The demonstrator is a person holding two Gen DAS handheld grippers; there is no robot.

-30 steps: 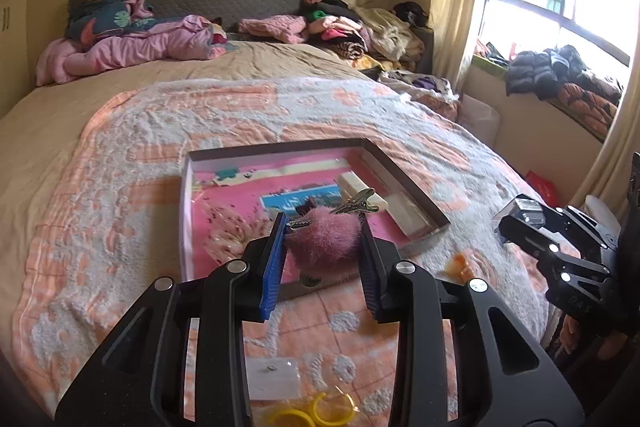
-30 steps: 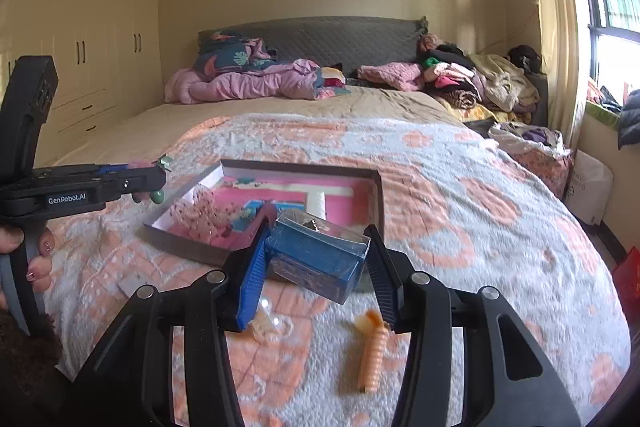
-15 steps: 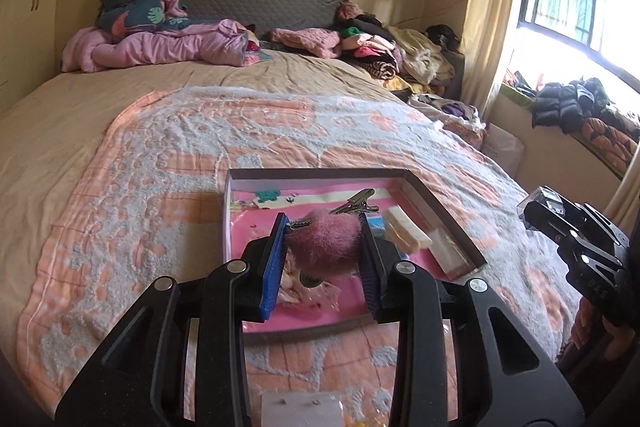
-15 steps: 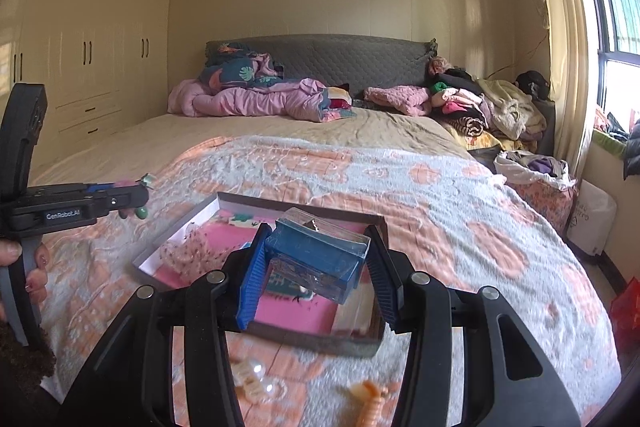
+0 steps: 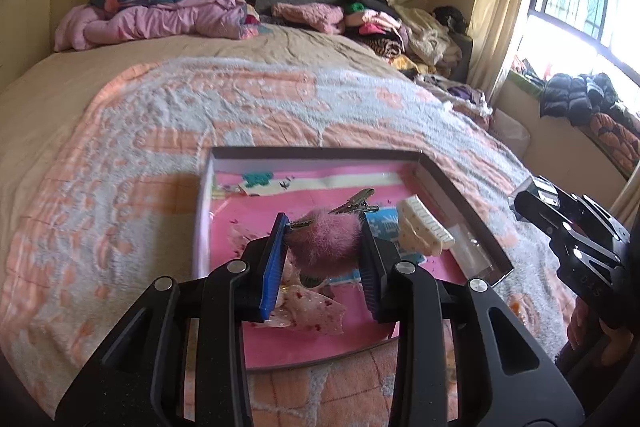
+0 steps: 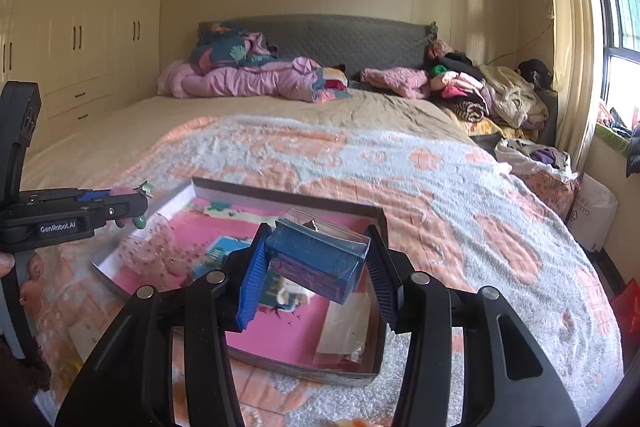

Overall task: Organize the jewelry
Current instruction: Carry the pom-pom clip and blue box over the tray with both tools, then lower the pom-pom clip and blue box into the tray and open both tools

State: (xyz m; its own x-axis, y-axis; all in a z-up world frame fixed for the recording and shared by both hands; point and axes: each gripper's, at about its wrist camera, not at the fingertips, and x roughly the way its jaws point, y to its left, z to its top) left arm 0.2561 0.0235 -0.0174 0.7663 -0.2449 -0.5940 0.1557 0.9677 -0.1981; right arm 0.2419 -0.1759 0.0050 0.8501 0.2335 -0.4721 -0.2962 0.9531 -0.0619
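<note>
A shallow box tray [image 5: 460, 199] with a pink lining lies on the bed's patterned blanket. My left gripper [image 5: 324, 247] is shut on a pink fluffy pom-pom hair clip [image 5: 328, 241], whose metal clip [image 5: 354, 201] sticks out above, and hangs over the tray's near half. A cream hair claw [image 5: 424, 227] and a speckled pouch [image 5: 308, 311] lie inside the tray. My right gripper [image 6: 316, 263] is shut on a small blue box with a clear lid [image 6: 316, 255], held tilted over the tray [image 6: 376, 375]. The left gripper [image 6: 132, 205] shows at the left edge of the right wrist view.
Piles of clothes [image 6: 472, 91] and a pink quilt [image 6: 248, 79] lie at the head of the bed. An orange item [image 5: 514, 305] lies on the blanket right of the tray. A wardrobe [image 6: 80, 39] stands left, a window [image 5: 580, 3] right.
Both grippers have moved forward over the tray with their loads, and the tray now fills more of each view. Neither grip has changed.
</note>
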